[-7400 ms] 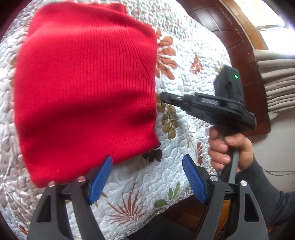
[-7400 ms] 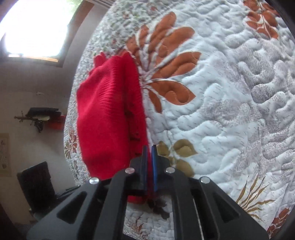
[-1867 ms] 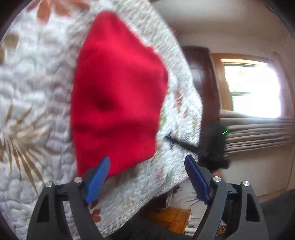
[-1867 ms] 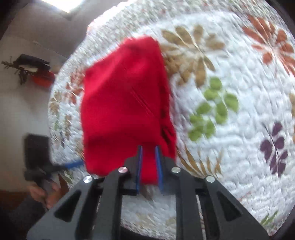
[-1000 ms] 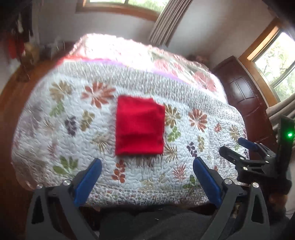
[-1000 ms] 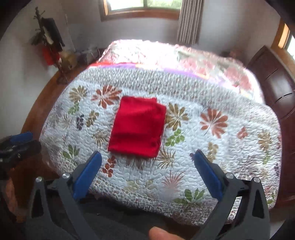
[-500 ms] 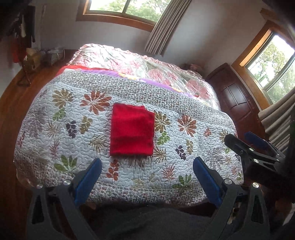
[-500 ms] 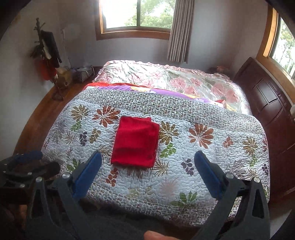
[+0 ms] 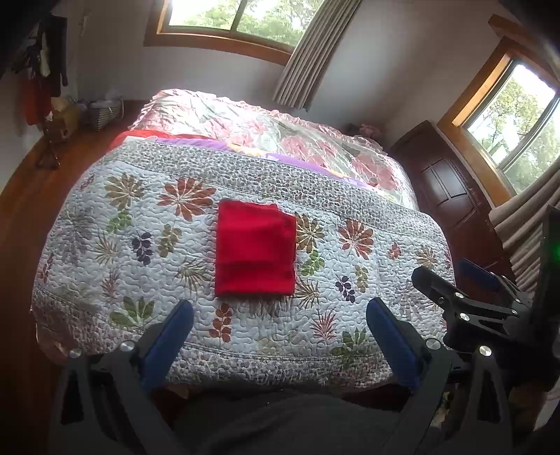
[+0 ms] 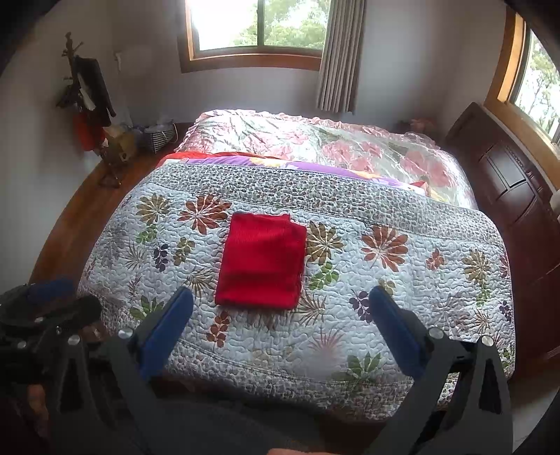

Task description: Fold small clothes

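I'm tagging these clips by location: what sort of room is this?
Most likely a home bedroom: a bed with a floral quilt, curtained windows, and a dark wooden headboard. A folded red garment lies on the quilt.

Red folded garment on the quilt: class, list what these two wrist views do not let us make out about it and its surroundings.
- Red garment: its type and the layers underneath, hidden by its own top fold in both views.
- Items on the coat stand: too small and dim, right wrist view.
- Right gripper: its far side is cut off by the left wrist view's edge.
- Quilt: its near edge is hidden behind the gripper bodies.
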Demonstrator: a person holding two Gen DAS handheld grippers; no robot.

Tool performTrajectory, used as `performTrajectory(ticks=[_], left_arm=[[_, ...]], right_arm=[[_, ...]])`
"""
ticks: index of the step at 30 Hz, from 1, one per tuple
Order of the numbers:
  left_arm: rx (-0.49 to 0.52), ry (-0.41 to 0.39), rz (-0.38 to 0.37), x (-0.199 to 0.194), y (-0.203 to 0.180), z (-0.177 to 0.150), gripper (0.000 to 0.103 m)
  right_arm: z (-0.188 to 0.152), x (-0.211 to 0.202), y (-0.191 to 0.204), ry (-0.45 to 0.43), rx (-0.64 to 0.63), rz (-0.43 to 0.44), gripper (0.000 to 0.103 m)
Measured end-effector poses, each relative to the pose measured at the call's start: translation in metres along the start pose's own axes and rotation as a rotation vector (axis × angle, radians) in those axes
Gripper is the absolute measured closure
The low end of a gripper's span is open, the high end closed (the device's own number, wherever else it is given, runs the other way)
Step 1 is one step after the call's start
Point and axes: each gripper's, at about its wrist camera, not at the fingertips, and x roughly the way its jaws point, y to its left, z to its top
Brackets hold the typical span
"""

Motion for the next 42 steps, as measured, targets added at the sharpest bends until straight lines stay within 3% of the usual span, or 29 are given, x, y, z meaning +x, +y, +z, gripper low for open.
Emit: performTrajectory(ticks=[42], left_arm=[[0.017,0.039,-0.009,0.0081,0.0022,0.0072,0.004]], right_arm=[[0.0055,0.0021,0.0071,-0.019,-0.009,-0.002,0.003]])
